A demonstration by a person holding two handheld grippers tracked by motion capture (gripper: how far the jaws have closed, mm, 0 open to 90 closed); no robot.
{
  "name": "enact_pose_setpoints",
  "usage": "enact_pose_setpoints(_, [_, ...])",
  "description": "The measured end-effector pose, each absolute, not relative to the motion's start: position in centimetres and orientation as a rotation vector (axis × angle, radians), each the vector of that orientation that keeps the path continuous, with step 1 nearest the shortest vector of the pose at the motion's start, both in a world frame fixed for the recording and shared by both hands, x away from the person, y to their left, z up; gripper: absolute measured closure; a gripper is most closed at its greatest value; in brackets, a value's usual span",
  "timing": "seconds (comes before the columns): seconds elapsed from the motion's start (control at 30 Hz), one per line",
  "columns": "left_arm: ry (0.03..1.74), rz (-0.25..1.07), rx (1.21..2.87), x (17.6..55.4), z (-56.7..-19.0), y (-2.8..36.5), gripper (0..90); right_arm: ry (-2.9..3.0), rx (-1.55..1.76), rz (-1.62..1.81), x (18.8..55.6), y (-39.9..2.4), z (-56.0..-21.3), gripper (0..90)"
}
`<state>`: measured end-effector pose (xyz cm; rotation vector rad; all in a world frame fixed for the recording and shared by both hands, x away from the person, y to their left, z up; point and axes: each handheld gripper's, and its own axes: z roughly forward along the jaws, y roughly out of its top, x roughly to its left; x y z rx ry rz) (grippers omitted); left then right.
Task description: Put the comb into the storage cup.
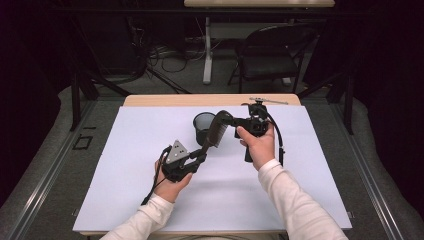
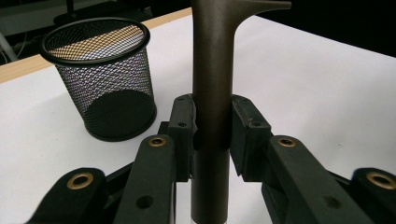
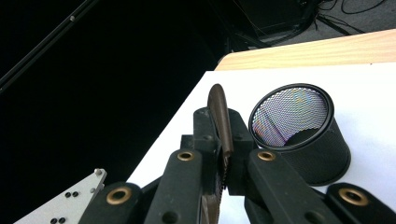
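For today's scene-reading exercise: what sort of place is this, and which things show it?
Probably a lab or recording workspace: a table under a white sheet, ringed by dark curtains, with a folding chair and loose cables on the floor behind.

A dark brown comb (image 1: 215, 134) (toothed), black mesh cup (image 1: 203, 126), white table cover (image 1: 280, 210).

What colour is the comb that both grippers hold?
The comb is dark brown with a dull sheen; the left gripper view shows it best.
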<state>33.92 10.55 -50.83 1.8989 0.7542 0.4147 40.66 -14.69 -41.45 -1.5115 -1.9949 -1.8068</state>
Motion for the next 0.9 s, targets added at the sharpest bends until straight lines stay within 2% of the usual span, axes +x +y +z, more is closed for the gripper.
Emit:
enact_pose_setpoints(0.57, [0.770, 0.411, 1.890, 34.02, -50.83, 10.68, 70.6, -1.987, -1.498, -1.827, 40.53, -14.66, -41.41, 86.5])
enact_pose_setpoints(0.9, [0.773, 0.400, 1.883, 34.03, -50.87, 10.66, 64.7, -1.984, -1.483, -1.840, 40.49, -14.69, -41.36, 86.5])
